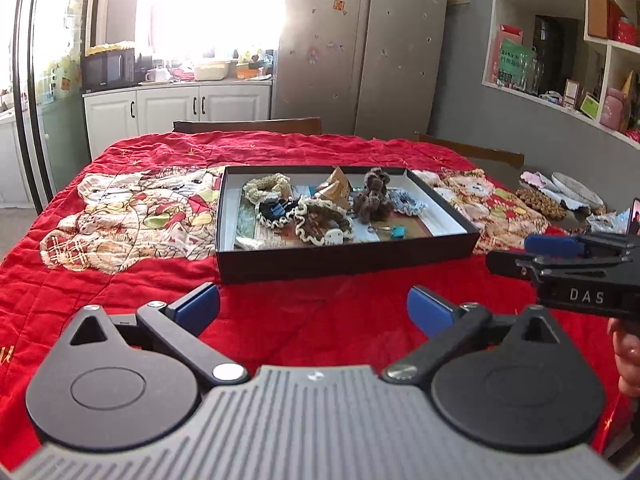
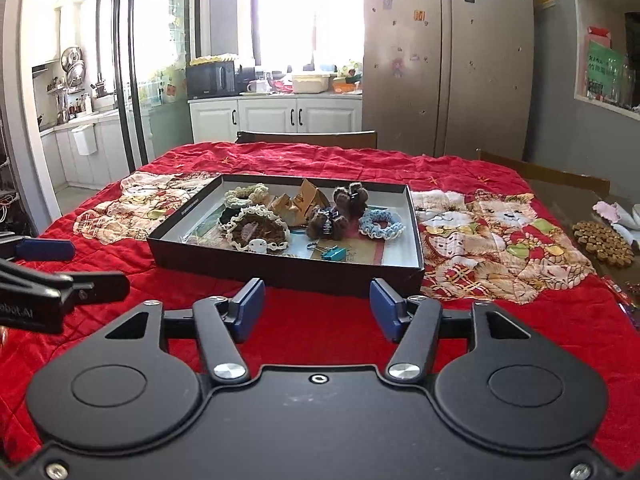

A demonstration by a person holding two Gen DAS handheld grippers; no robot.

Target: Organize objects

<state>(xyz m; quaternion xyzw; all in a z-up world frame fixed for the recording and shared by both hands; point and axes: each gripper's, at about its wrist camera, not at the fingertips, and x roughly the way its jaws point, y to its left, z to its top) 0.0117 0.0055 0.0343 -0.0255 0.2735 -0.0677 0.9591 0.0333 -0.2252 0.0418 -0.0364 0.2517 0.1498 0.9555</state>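
Observation:
A shallow black box (image 1: pixel 344 258) (image 2: pixel 280 268) sits mid-table on a red quilt. It holds several things: cream scrunchies (image 1: pixel 266 186) (image 2: pixel 246 194), a brown scrunchie with a cream frill (image 1: pixel 322 222) (image 2: pixel 258 232), a brown knitted toy (image 1: pixel 374 196) (image 2: pixel 344 210), a light blue scrunchie (image 1: pixel 408 202) (image 2: pixel 380 222), a folded tan paper (image 1: pixel 334 188) (image 2: pixel 300 200) and a teal binder clip (image 1: pixel 396 231) (image 2: pixel 334 254). My left gripper (image 1: pixel 313 312) is open and empty, near the box's front wall. My right gripper (image 2: pixel 317 310) is open and empty, also in front of the box.
The red quilt (image 1: pixel 120 280) with bear pictures covers the table. At the right edge lie a brown beaded mat (image 2: pixel 602 240) and pale cloths (image 1: pixel 576 188). Wooden chairs (image 1: pixel 248 125) stand at the far side. A fridge and white cabinets are behind.

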